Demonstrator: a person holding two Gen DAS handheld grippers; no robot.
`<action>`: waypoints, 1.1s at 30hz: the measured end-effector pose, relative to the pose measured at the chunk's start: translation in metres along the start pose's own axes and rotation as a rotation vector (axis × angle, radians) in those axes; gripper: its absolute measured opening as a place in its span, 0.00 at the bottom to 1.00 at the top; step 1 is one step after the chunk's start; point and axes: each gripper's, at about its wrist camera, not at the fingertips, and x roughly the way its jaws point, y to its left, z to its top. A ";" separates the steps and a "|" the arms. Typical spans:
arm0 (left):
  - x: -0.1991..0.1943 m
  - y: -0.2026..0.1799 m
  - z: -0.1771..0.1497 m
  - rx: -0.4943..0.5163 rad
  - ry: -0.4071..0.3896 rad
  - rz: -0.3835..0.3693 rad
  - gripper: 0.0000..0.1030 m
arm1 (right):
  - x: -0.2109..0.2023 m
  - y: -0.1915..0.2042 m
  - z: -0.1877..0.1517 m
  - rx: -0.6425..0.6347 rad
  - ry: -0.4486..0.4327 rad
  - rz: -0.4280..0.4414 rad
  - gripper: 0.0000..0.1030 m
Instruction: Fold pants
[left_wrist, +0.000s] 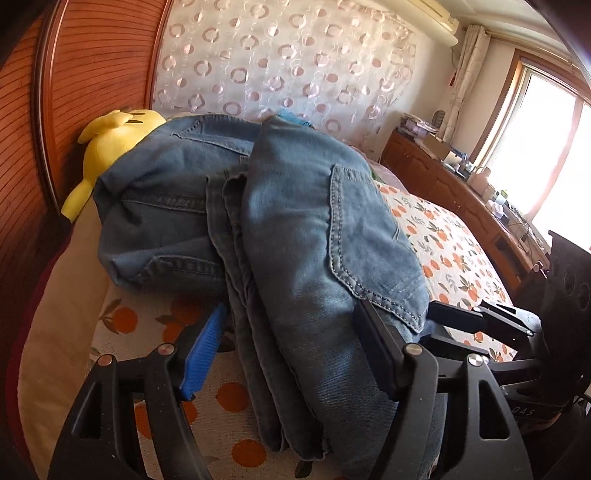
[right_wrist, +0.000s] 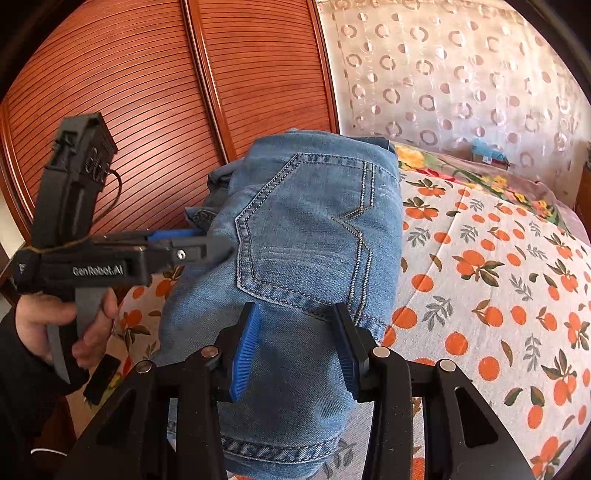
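Right wrist view: folded jeans lengthwise away from camera, between right tool's half-spread pads.

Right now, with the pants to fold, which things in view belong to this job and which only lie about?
Part of the job:
- folded jeans on the bed
- left gripper, jaws apart around the denim
- right gripper, jaws apart over the jeans
- orange-print bedsheet, the folding surface

Only lying about:
- yellow plush toy
- second pair of jeans behind
- wooden cabinet with clutter
- patterned curtain
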 end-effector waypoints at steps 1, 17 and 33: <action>0.003 0.001 0.000 -0.002 0.009 -0.004 0.70 | 0.000 0.000 0.000 0.000 0.000 0.002 0.42; 0.018 -0.001 -0.009 0.015 0.049 -0.036 0.50 | -0.013 -0.064 0.026 0.033 -0.006 -0.031 0.54; 0.022 0.001 -0.006 0.021 0.067 -0.040 0.45 | 0.091 -0.125 0.074 0.106 0.125 0.247 0.67</action>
